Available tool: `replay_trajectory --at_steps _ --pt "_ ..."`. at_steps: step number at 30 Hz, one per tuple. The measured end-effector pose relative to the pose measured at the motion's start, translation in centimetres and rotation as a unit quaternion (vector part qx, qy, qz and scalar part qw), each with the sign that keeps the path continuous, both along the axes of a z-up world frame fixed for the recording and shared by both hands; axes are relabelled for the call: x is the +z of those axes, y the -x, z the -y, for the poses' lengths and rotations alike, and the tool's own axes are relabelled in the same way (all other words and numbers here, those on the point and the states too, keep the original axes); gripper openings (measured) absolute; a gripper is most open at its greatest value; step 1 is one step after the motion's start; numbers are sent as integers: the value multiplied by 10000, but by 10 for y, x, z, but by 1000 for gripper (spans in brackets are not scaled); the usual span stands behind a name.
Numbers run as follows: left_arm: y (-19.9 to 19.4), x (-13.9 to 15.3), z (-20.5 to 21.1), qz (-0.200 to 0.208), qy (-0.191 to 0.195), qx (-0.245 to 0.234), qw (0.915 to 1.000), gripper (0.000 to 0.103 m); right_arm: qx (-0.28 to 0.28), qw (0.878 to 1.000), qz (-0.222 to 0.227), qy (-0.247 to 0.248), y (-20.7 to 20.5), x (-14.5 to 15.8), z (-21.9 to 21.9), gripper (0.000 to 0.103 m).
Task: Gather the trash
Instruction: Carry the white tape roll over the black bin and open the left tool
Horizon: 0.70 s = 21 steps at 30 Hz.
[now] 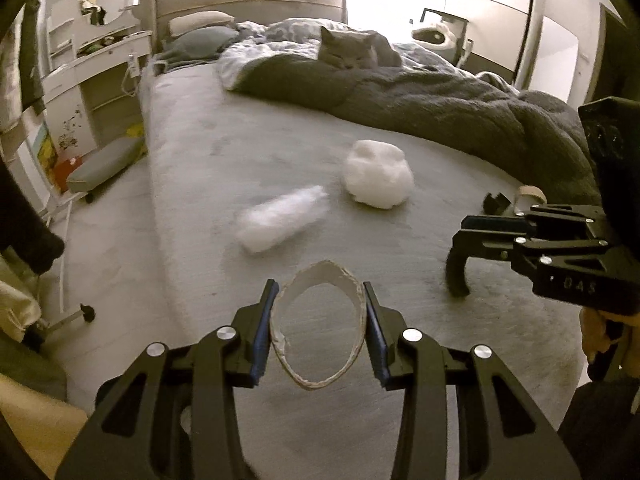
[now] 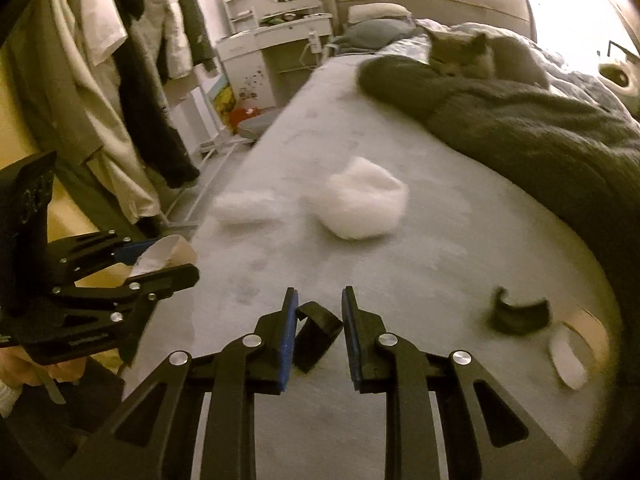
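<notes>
My left gripper [image 1: 320,286] is shut on a squashed cardboard tube [image 1: 324,266], seen end-on as an oval ring above the grey bed sheet [image 1: 200,152]. From the right wrist view the left gripper [image 2: 172,260] and its cardboard tube [image 2: 176,250] show at the left. My right gripper [image 2: 320,292] is shut on a black curved plastic piece [image 2: 316,332], which also hangs from the right gripper [image 1: 466,232] as a black hook [image 1: 456,276]. On the sheet lie a white tissue wad [image 1: 376,180] [image 2: 364,204] and a longer white wad [image 1: 280,220] [image 2: 244,208].
A second black curved piece [image 2: 520,312] and another cardboard tube [image 2: 576,344] lie at the right by the dark blanket [image 2: 540,140]. A grey cat [image 1: 352,50] rests on the bedding behind. Hanging clothes [image 2: 120,80] and a white dresser [image 1: 100,64] stand left of the bed.
</notes>
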<state>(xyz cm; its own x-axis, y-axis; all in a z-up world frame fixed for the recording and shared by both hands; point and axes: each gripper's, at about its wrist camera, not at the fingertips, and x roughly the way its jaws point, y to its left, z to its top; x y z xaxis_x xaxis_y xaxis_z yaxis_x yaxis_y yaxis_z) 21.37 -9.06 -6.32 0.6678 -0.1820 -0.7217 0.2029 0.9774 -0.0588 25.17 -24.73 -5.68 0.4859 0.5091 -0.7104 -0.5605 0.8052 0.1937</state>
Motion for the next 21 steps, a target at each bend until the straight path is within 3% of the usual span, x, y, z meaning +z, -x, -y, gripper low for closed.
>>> replay_trajectory --at_steps 9,14,16,21 --pt "10 3 -49 32 3 455 9990 43 428 9991 51 -45 5 10 -59 22" --pt "13 -6 -82 -175 37 760 9969 43 645 9978 146 -64 10 17 -93 22" --pt "16 -10 -93 -242 25 855 9960 43 672 9975 230 70 11 19 -106 17" --pt "23 -18 -120 -339 8 1031 9941 43 680 9972 315 25 8 26 -115 17"
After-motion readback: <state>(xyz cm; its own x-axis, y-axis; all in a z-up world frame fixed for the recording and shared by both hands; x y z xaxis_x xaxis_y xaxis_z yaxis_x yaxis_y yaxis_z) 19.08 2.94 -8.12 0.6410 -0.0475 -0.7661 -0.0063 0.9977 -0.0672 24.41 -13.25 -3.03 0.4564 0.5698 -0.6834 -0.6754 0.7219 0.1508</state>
